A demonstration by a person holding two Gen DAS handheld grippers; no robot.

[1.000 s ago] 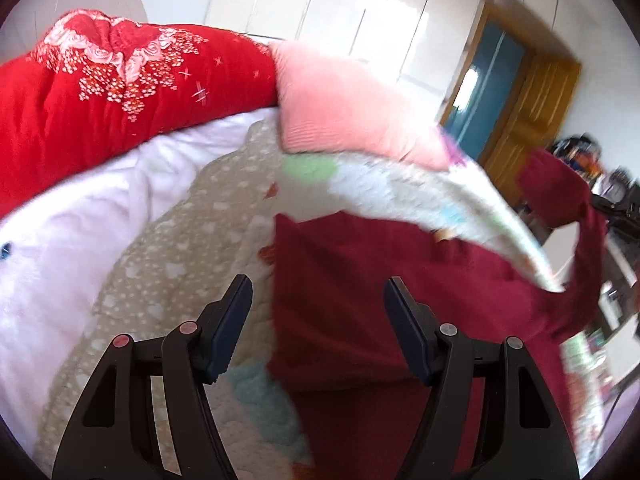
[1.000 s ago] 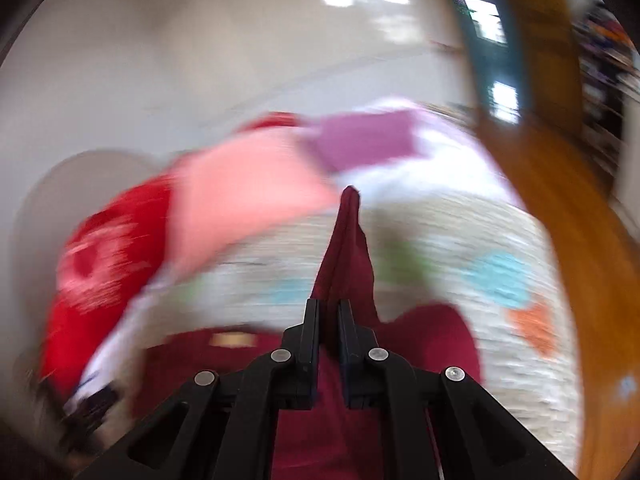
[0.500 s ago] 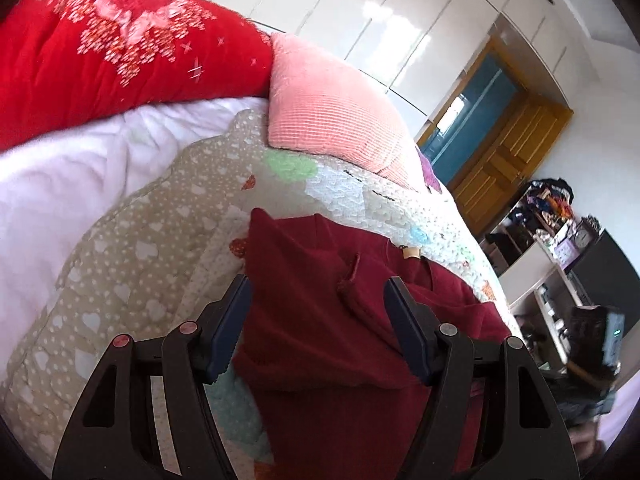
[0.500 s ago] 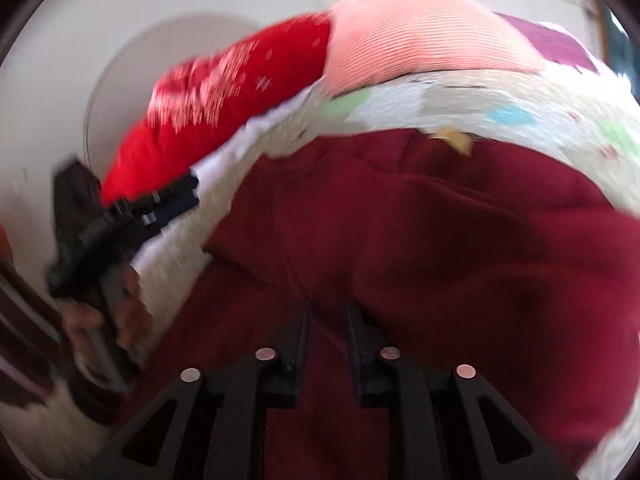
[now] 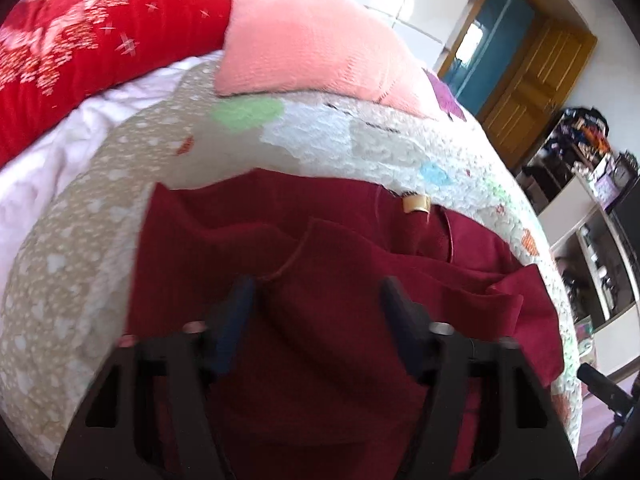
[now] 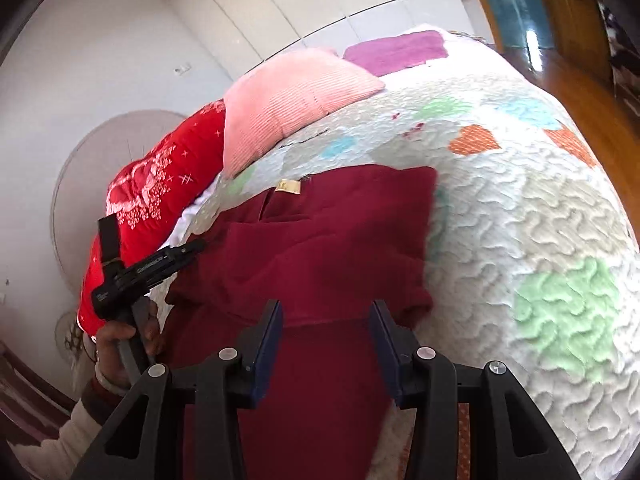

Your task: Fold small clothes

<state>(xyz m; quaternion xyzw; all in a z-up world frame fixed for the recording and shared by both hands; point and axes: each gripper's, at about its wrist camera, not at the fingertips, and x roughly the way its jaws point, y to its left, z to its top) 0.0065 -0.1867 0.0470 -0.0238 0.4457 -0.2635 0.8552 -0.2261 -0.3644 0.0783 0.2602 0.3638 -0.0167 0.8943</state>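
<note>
Maroon garment [image 6: 320,248] lies low and centre in both frames on the quilt [image 6: 520,220], a sleeve folded over its body, and with my left gripper [image 5: 316,296] and right gripper [image 6: 326,320] both spread and empty above it, I judge the next fold calls for pinching a free edge.

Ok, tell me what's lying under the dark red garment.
The dark red garment lies on the patchwork quilt, which shows around its edges. What the cloth covers beneath its folded layers cannot be seen.
</note>
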